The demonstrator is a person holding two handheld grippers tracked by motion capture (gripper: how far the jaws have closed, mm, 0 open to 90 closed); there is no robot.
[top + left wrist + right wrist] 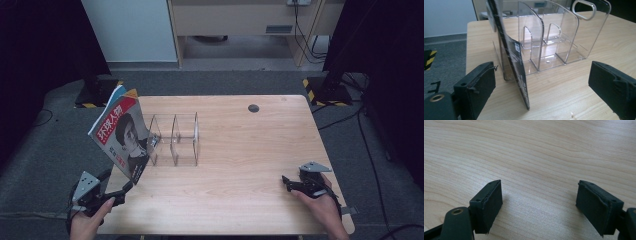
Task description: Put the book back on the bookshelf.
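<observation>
1. One magazine [121,136] stood tilted at the left edge of the tabletop [240,165], its lower part in the leftmost slot of the rack and its red cover leaning out to the left.
2. One clear plastic rack [175,139] stood just right of the magazine, touching it; three curved dividers could be counted in the left gripper view, the farthest with a handle hole.
3. Two grippers were in use. The left gripper [120,192] hung at the near left corner, just below the magazine's lower edge, jaws spread wide and holding nothing; whether it touched the magazine could not be told.
4. The right gripper [287,183] rested low over the near right of the tabletop, well apart from the rack, jaws wide, bare wood between them.
5. One dark round hole [253,108] sat at the far right.
</observation>
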